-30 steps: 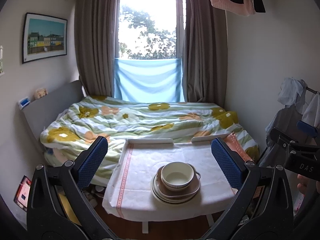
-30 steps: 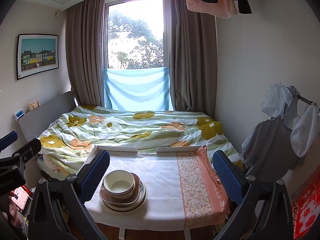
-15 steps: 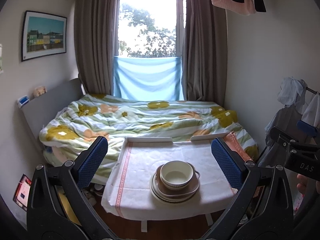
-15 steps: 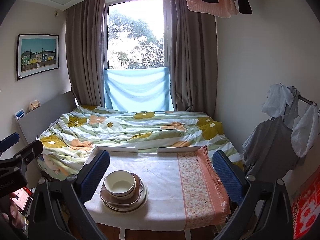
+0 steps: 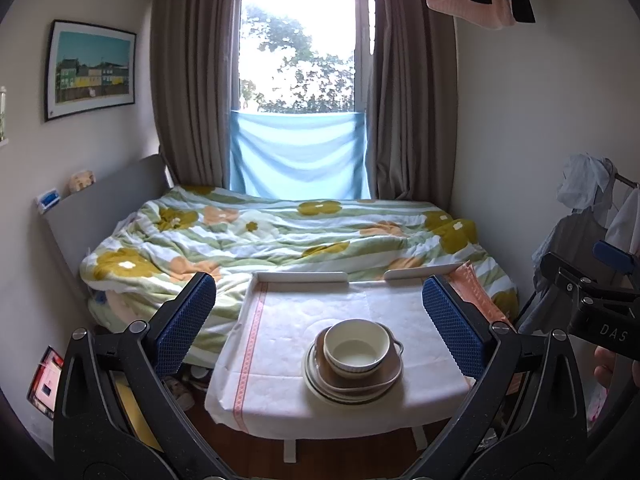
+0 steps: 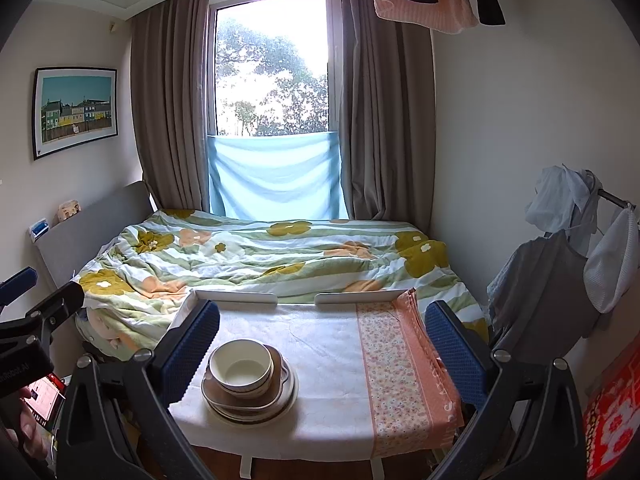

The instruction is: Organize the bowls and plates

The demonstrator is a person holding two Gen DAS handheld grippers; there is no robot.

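Crockery is the concern here: a cream bowl [image 5: 356, 350] sits nested on a brown handled dish [image 5: 384, 376], which rests on pale plates [image 5: 320, 386], all stacked low and centre in the left wrist view, on the cloth-covered counter [image 5: 280, 328].

Going left to right in that view, the left hand-held gripper [image 5: 320, 320] has its blue ribbed pads [image 5: 186, 316] spread wide, holding nothing, with the stack lying between and beyond them. At the far right edge the other tool's black body shows.

In the right wrist view the same stack [image 6: 248, 384] sits lower left of centre, just beside the left pad; an orange floral cloth [image 6: 396, 368] covers the counter's right side. The right hand-held gripper [image 6: 320, 340] is likewise wide open and empty.

The pieces look like glazed ceramic: stiff, smooth, probably slippery, fairly heavy and breakable. The bowl's upright rim is the likeliest place to pinch, one pad inside, one outside; the flat plates would need an edge grip and a steady lift.
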